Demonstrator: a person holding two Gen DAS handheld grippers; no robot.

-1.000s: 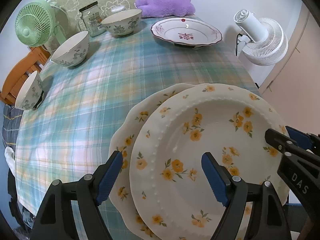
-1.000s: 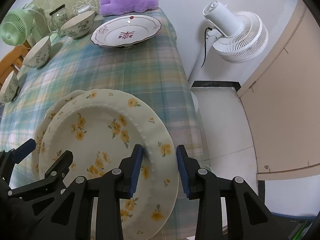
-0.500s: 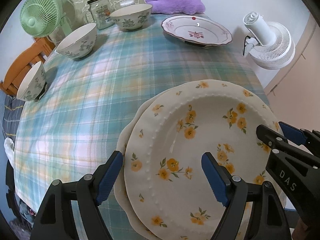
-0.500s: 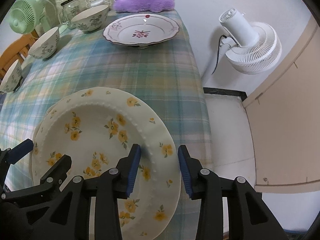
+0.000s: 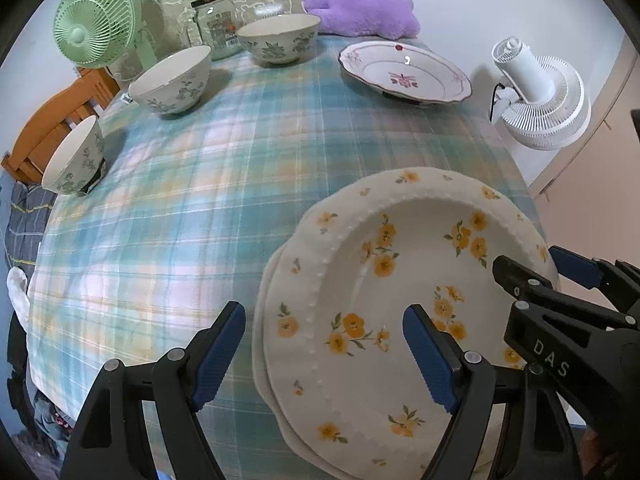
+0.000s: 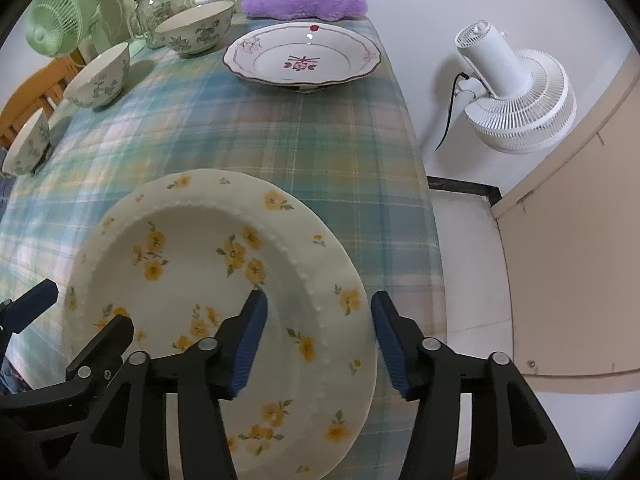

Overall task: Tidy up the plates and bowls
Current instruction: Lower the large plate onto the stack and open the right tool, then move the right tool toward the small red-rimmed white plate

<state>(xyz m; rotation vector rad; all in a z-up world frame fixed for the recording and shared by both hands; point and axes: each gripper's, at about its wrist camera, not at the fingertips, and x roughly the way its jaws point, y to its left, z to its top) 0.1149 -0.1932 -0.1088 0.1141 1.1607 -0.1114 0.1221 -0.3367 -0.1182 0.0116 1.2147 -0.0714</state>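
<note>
Left view: the left gripper [image 5: 324, 350] hangs wide open over the near rim of the yellow plate [image 5: 384, 304], stacked on another plate [image 5: 260, 320]. Right view: the right gripper [image 6: 318, 340] is open, straddling the top plate's [image 6: 208, 264] right rim.

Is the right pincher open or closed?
Open. The right gripper has its blue fingers apart, straddling the yellow-flower plate's rim without touching.

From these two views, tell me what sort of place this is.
Most likely a home dining area: a table under a plaid tablecloth set with floral bowls and plates, a wooden chair alongside, and household fans nearby.
</note>
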